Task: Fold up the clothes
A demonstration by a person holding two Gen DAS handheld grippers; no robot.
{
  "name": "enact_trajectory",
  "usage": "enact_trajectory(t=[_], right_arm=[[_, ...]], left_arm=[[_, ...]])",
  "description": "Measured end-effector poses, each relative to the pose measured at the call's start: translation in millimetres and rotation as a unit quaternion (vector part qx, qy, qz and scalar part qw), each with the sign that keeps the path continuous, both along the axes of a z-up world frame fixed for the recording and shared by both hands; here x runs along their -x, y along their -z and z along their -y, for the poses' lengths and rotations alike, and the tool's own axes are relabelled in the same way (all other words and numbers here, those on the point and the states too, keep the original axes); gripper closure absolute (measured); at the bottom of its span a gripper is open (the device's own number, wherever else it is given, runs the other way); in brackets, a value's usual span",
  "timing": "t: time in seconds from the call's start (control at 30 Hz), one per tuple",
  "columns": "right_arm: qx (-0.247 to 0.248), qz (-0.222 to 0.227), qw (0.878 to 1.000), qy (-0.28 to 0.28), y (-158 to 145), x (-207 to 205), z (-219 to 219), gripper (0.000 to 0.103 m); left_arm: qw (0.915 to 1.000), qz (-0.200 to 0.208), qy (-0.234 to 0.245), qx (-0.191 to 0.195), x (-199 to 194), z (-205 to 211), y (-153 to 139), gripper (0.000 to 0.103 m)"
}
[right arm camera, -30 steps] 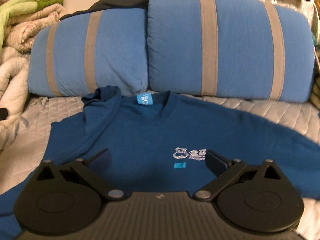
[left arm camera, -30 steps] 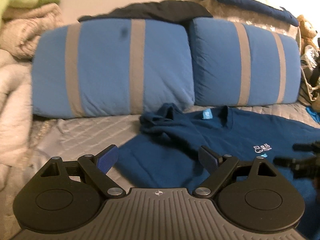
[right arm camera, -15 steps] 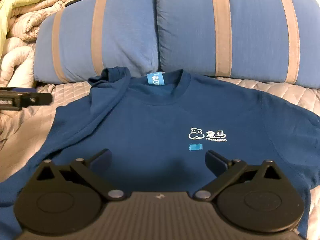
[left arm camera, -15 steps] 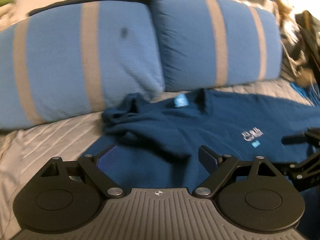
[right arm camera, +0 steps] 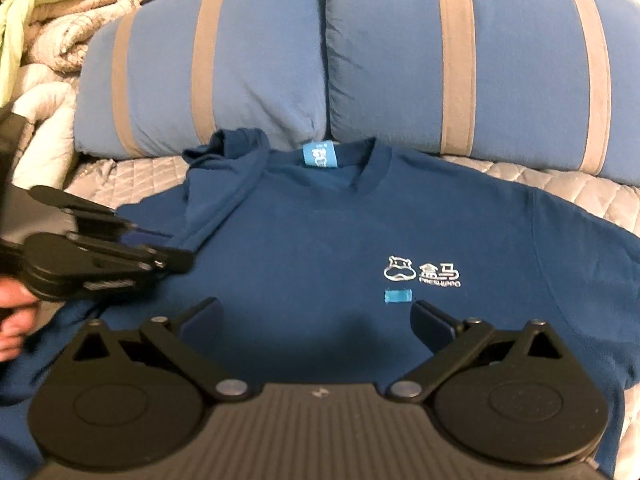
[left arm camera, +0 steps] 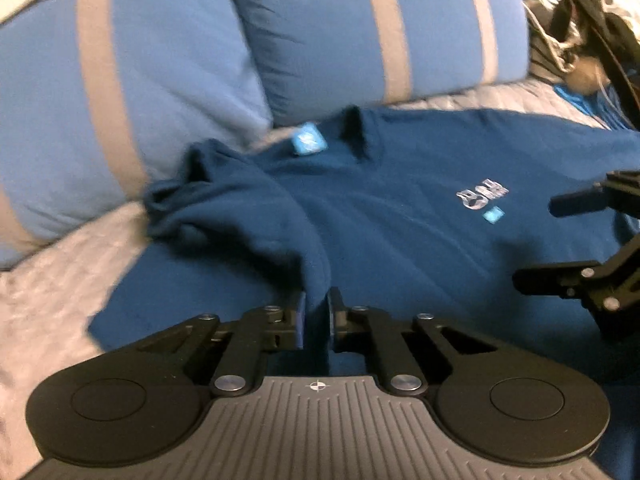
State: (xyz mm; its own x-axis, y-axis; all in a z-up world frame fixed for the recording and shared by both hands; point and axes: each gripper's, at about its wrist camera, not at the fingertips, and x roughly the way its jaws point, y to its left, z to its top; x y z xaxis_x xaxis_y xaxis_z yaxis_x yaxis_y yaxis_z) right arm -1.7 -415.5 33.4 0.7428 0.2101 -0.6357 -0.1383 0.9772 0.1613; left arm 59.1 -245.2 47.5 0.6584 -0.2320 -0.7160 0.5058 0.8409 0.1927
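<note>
A navy T-shirt (left arm camera: 400, 220) (right arm camera: 320, 240) with a white chest logo lies face up on the bed, collar toward the pillows. Its left sleeve (left arm camera: 248, 216) is folded over onto the body in a bunched ridge. My left gripper (left arm camera: 317, 308) (right arm camera: 172, 256) is closing its jaws, with the lower end of that sleeve fold pinched between the blue pads. My right gripper (right arm camera: 316, 312) (left arm camera: 560, 240) hovers open low over the shirt's front, just below the logo, with only flat fabric beneath it.
Two blue pillows with grey stripes (right arm camera: 200, 80) (right arm camera: 460, 60) stand right behind the collar. Piled blankets (right arm camera: 52, 32) fill the far left. The grey quilted bedspread (right arm camera: 560, 188) shows around the shirt. Dark straps and clutter (left arm camera: 580, 20) sit at the right. A hand (right arm camera: 12, 320) holds the left gripper.
The left gripper dropped toward the shirt, rolled, and went from wide open to pinched on the sleeve fold. The right gripper moved slightly closer to the shirt and stays open.
</note>
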Motion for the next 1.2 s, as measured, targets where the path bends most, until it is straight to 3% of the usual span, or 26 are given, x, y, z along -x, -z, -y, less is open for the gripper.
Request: enact_trajectory(t=[0.23, 0.37, 0.6, 0.67, 0.8, 0.93, 1.03, 1.13, 1.2], right_arm=[[-0.011, -0.018, 1.000, 0.010, 5.2, -3.0, 6.0, 0.000], [-0.013, -0.021, 1.000, 0.008, 6.0, -3.2, 5.9, 0.000], [-0.008, -0.022, 1.000, -0.003, 6.3, -1.7, 2.6, 0.000], [-0.008, -0.024, 1.000, -0.005, 6.9, -1.8, 2.1, 0.000], [-0.008, -0.023, 1.000, -0.010, 6.3, -0.9, 1.0, 0.000], [-0.008, -0.022, 1.000, -0.013, 5.7, -0.6, 0.5, 0.000], [-0.011, -0.024, 1.000, -0.010, 6.1, -1.2, 1.3, 0.000], [-0.012, -0.026, 1.000, -0.009, 6.6, -1.7, 1.4, 0.000], [-0.013, -0.027, 1.000, -0.010, 6.6, -1.7, 1.2, 0.000]], left_arm=[[0.9957, 0.055, -0.066, -0.036, 29.1, -48.5, -25.9, 0.094], [0.9909, 0.065, -0.105, -0.054, 44.8, -78.5, -30.4, 0.095], [0.9787, 0.034, -0.179, -0.095, 68.0, -122.1, -5.7, 0.092], [0.9801, 0.017, -0.185, -0.071, 73.4, -131.8, -5.9, 0.087], [0.9801, 0.033, -0.196, 0.001, 78.1, -129.7, -33.3, 0.057], [0.9810, 0.012, -0.148, 0.125, 60.1, -117.3, -66.2, 0.047], [0.9674, -0.037, -0.137, 0.210, 32.3, -108.5, -72.0, 0.046], [0.9450, -0.087, -0.146, 0.279, 1.8, -102.8, -58.6, 0.046], [0.9247, -0.120, -0.164, 0.322, -15.8, -104.6, -43.8, 0.046]])
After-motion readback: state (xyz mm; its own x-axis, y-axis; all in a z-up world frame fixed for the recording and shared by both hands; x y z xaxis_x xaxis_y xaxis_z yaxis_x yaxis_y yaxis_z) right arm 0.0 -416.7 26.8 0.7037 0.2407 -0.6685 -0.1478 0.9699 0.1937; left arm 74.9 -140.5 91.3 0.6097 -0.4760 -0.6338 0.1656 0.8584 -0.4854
